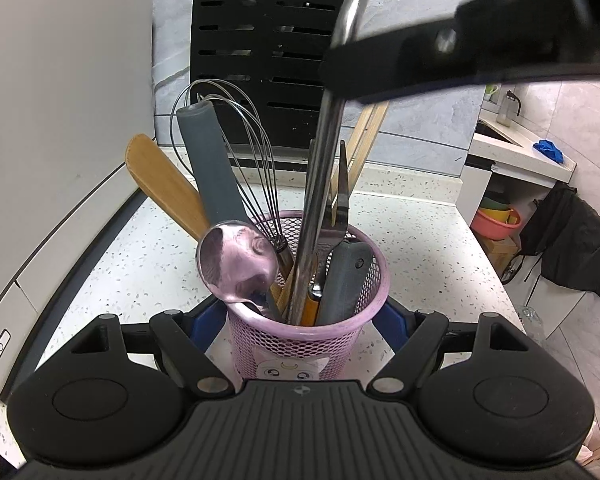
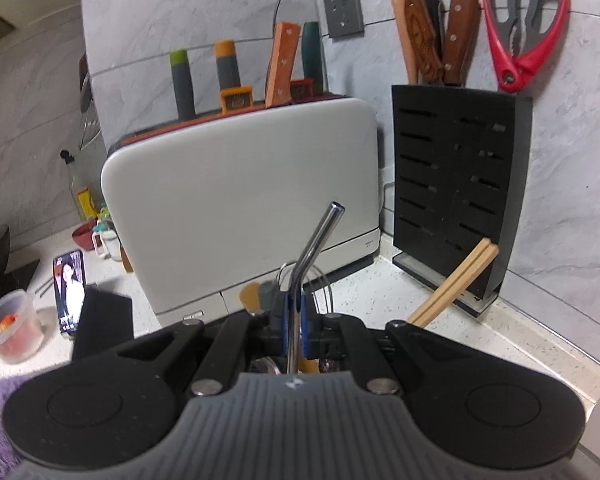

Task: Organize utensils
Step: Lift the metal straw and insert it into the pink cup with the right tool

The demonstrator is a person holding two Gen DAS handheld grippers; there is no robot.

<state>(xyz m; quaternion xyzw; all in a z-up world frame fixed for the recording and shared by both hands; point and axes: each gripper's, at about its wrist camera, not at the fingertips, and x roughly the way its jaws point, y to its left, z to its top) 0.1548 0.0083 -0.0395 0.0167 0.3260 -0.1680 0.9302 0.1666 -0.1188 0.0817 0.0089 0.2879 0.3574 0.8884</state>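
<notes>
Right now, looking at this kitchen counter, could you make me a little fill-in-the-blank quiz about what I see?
1. The right tongs are shut on a bent metal ____.
2. The utensils stand in a mesh basket coloured ____.
3. The left tongs sit on both sides of the ____.
4. Red-handled scissors stick out of the black ____ block.

Missing words: straw; pink; basket; knife

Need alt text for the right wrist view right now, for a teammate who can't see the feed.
The right gripper is shut on a bent metal straw, whose tip rises in front of a white cutting-board holder. To the right, a black knife block holds wooden-handled knives and red scissors, with wooden chopsticks angled before it on the speckled counter.
</notes>
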